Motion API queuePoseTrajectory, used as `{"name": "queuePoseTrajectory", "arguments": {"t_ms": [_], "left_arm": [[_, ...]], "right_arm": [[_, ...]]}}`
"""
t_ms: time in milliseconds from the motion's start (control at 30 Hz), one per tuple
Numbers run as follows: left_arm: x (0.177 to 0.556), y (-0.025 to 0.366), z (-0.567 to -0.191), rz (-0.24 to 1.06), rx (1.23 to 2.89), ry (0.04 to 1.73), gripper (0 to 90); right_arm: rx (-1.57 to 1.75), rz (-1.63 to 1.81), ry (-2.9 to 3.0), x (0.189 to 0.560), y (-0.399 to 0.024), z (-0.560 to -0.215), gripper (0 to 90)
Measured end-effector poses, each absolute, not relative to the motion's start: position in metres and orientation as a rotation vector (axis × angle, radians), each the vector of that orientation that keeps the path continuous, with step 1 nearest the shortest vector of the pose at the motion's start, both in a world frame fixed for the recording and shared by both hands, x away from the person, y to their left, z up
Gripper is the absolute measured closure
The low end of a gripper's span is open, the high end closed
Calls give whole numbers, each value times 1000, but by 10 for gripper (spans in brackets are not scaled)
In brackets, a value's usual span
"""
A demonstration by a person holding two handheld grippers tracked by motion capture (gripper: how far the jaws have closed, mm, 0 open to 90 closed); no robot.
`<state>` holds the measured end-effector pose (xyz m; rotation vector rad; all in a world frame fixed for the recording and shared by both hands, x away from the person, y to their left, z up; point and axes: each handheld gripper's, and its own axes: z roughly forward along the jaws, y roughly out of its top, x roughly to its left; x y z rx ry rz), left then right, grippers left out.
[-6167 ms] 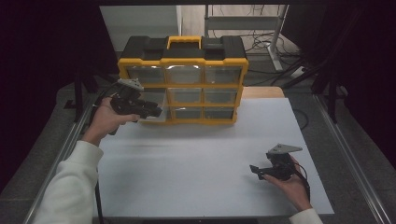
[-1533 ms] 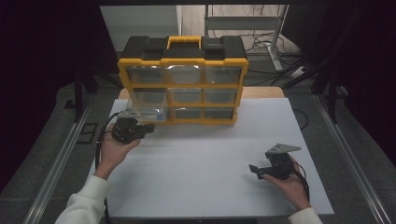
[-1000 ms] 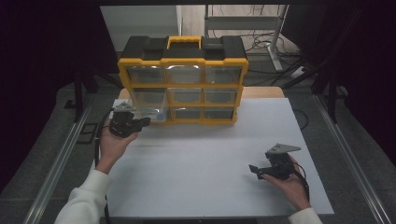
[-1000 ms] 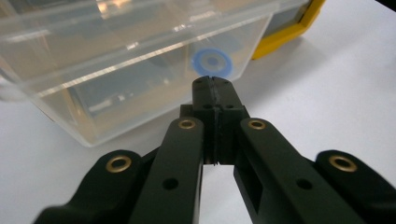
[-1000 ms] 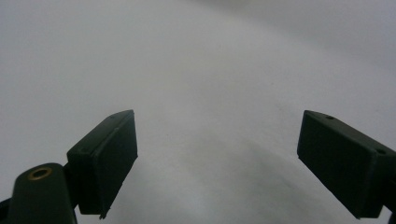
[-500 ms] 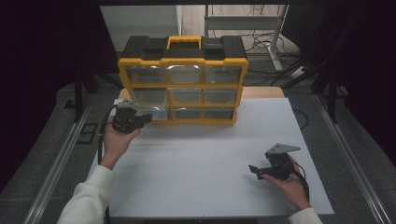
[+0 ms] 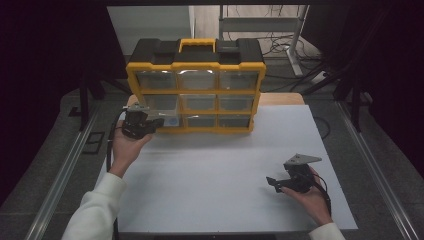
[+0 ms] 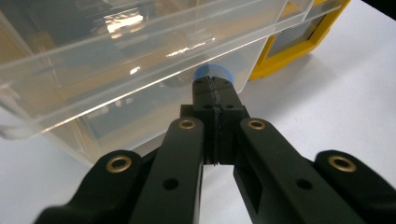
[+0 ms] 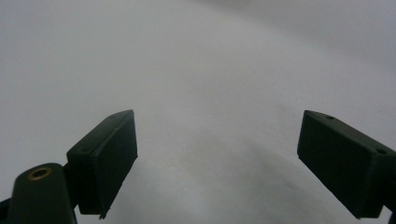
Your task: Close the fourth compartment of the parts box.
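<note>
A yellow and black organizer [image 7: 195,65] with clear drawers stands at the back of the white table [image 7: 215,170]. Its bottom-left clear drawer [image 7: 169,120] is pulled out part way. My left gripper [image 7: 158,121] is at that drawer's front. In the left gripper view the jaws are shut together, and my left gripper [image 8: 213,86] has its tips against the clear drawer [image 8: 140,60]. A small round blue thing [image 8: 212,71] shows just past the tips. My right gripper [image 7: 272,181] rests low at the front right. In its own view the right gripper [image 9: 217,158] is open over bare table.
A black handle-side cable [image 7: 111,145] trails from the left gripper. Metal rails [image 7: 65,170] run along both table sides. A shelf leg and cables [image 7: 295,35] stand behind the organizer. The white table spreads between the two hands.
My left gripper has crept away from the person, toward the organizer, with the clear drawer in front of it. The right gripper has stayed in place.
</note>
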<state>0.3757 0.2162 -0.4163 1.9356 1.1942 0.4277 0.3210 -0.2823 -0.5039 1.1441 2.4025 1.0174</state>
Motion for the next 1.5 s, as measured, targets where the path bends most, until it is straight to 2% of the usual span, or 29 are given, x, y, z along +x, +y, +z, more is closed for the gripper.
{"name": "queuePoseTrajectory", "arguments": {"t_ms": [500,1500], "left_arm": [[384,220,-420,387,1912,1216,895],[395,219,-414,432,1920,1220,895]], "right_arm": [[1130,1073,2379,319,-281,-498,102],[1137,1045,2392,320,-280,-499,91]]}}
